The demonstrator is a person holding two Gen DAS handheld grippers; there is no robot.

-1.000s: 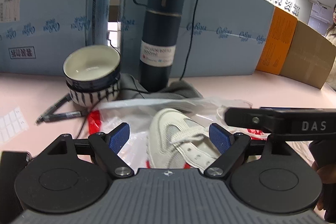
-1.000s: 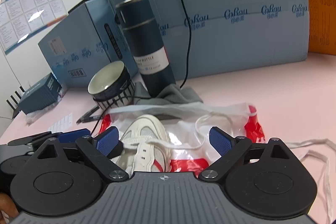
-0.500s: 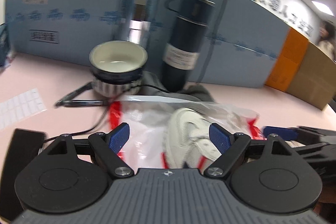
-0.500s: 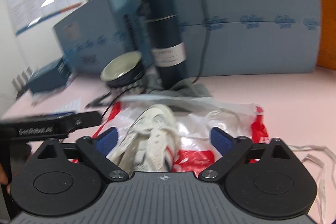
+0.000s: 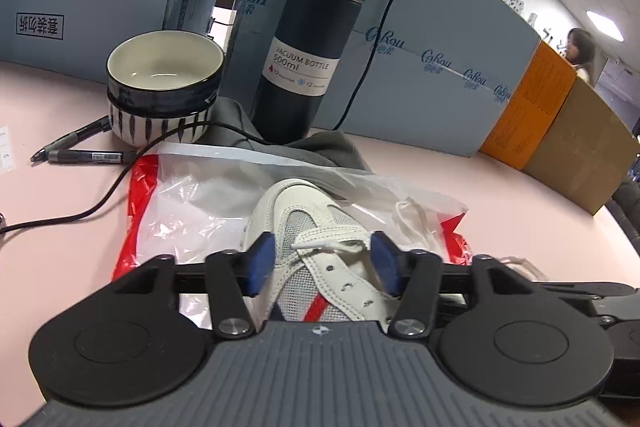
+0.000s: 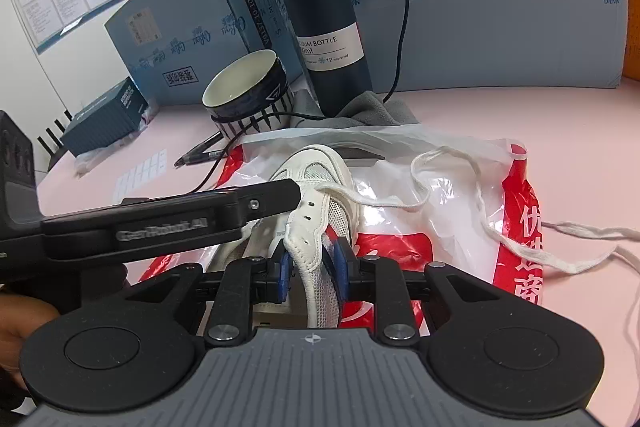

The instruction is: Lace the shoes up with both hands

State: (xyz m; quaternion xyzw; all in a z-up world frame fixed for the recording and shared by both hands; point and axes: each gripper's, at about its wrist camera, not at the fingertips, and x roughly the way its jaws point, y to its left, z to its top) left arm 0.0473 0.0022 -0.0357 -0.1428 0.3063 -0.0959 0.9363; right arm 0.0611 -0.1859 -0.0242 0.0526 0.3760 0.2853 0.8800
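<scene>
Both grippers closing in on a white shoe

The right gripper is closing, its blue pads pinching the shoe's eyelet flap at lower centre. The left gripper is narrowing around the laced front, pads not touching yet. The lace is trailing right over a red-and-clear plastic bag; a flask and bowls are standing in the upper half.

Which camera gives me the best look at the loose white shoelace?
The right wrist view. There the shoelace runs from the shoe across the plastic bag onto the pink table. The left wrist view shows only a short stretch of it over the shoe's eyelets between the left gripper's closing jaws.
</scene>
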